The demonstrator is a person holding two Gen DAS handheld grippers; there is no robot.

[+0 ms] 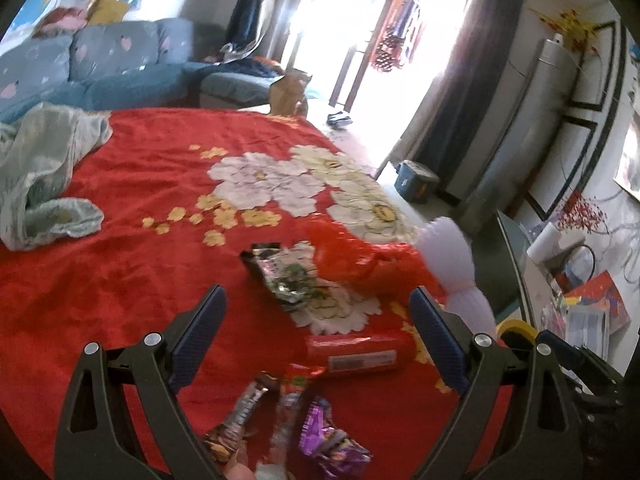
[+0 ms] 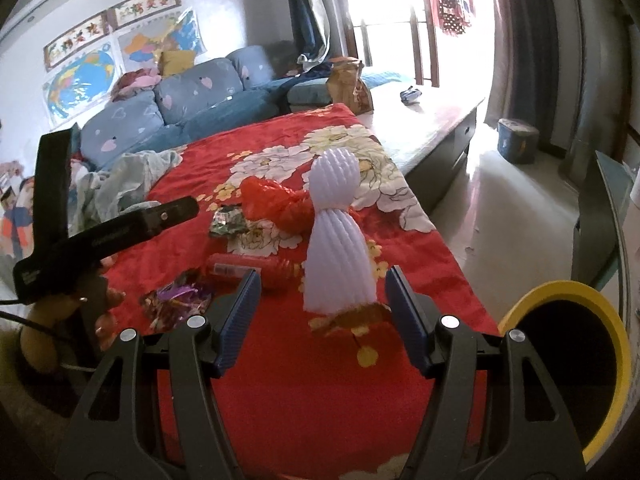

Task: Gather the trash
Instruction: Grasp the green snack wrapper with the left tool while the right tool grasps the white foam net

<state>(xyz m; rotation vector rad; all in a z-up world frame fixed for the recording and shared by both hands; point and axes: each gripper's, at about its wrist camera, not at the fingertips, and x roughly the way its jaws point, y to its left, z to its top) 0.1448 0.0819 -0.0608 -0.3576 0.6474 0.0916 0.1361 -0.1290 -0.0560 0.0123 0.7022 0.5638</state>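
Wrappers (image 1: 288,428) lie below your left gripper (image 1: 318,336), its jaws wide apart and empty; your right gripper (image 2: 322,316), equally wide and empty, faces the white ribbed foam sleeve (image 2: 338,240).

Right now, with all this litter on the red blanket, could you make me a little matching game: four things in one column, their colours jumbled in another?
Things:
1. crumpled plastic bag
2. ribbed foam sleeve
3. bin rim
4. snack wrapper nearest the left hand-held gripper

Colours:
A. purple
B. yellow
C. red
D. white

Pairs: 1-C, 2-D, 3-B, 4-A
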